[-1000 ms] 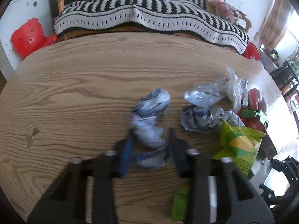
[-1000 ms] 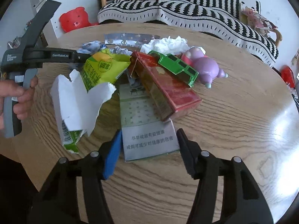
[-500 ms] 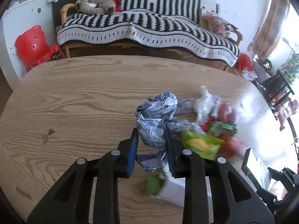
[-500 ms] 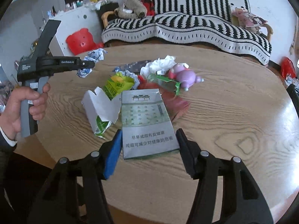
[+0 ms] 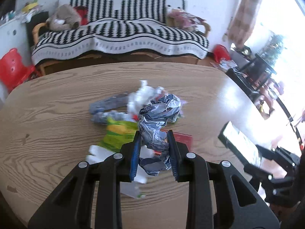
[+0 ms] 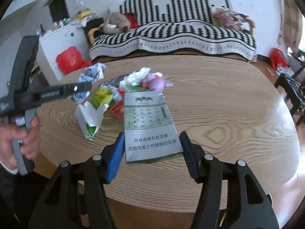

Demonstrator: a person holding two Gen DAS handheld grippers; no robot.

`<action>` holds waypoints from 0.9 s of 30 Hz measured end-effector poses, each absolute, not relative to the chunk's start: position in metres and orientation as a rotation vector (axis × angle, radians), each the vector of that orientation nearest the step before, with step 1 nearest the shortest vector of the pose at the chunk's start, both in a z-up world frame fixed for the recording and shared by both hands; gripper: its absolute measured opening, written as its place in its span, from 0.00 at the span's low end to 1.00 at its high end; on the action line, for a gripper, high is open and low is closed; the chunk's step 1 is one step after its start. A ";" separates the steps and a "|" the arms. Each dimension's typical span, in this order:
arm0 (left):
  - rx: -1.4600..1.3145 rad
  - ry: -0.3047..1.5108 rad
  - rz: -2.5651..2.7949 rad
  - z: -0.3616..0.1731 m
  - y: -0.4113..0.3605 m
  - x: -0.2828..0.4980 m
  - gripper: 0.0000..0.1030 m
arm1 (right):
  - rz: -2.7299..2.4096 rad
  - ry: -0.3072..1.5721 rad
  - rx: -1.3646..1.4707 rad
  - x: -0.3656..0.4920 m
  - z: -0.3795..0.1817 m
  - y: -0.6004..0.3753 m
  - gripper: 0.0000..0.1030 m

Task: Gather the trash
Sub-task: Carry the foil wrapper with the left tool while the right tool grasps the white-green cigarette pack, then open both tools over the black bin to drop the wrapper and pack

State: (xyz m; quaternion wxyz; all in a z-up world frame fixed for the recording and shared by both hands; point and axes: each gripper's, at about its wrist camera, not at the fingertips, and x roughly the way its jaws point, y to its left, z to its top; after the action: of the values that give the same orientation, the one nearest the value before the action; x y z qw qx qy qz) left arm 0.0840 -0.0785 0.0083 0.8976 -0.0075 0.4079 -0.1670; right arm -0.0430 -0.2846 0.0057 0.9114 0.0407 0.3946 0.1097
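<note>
Left gripper [image 5: 154, 150] is clamped on a crumpled blue-silver wrapper [image 5: 158, 118], held up off the table [image 5: 57, 114]; the hand [image 6: 17, 139] working it shows at the left of the right wrist view

Right gripper [image 6: 151, 149] is clamped on a flat grey-green cigarette carton [image 6: 148, 122], pads tight on both long sides, carton also clear of the tabletop

So two pieces of trash are in hand, no bin or bag visible in either view, can't tell where they go

Still on the table, left to right in the right wrist view, all clustered near the middle towards the left edge:
- torn white carton [image 6: 89, 118] with green print, nearest the front edge
- yellow-green snack bag [image 6: 101, 97]
- red box [image 6: 116, 108], mostly hidden behind the held carton
- white tissue wad [image 6: 135, 76]
- purple toy [image 6: 156, 82], probably not trash

Right half of the table looks bare

Judgement: early to mid task, both pickups done, drop-off not yet done, at least four trash items left
</note>
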 end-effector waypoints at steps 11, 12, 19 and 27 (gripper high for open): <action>0.072 0.854 -0.560 -0.003 -0.197 0.041 0.26 | 0.017 0.764 0.228 -0.091 0.023 -0.390 0.56; 0.076 0.855 -0.585 -0.005 -0.210 0.036 0.26 | -0.009 0.760 0.242 -0.099 0.023 -0.403 0.56; 0.124 0.871 -0.762 -0.019 -0.297 -0.005 0.26 | -0.166 0.745 0.356 -0.165 0.016 -0.487 0.56; 0.206 0.917 -0.952 -0.054 -0.390 -0.061 0.26 | -0.324 0.777 0.520 -0.237 -0.014 -0.566 0.56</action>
State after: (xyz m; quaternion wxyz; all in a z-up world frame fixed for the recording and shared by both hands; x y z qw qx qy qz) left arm -0.0609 -0.3896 -0.0544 0.7845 0.0953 0.4252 -0.4413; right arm -0.2367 -0.5661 -0.0145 0.8801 0.2495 0.3729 -0.1553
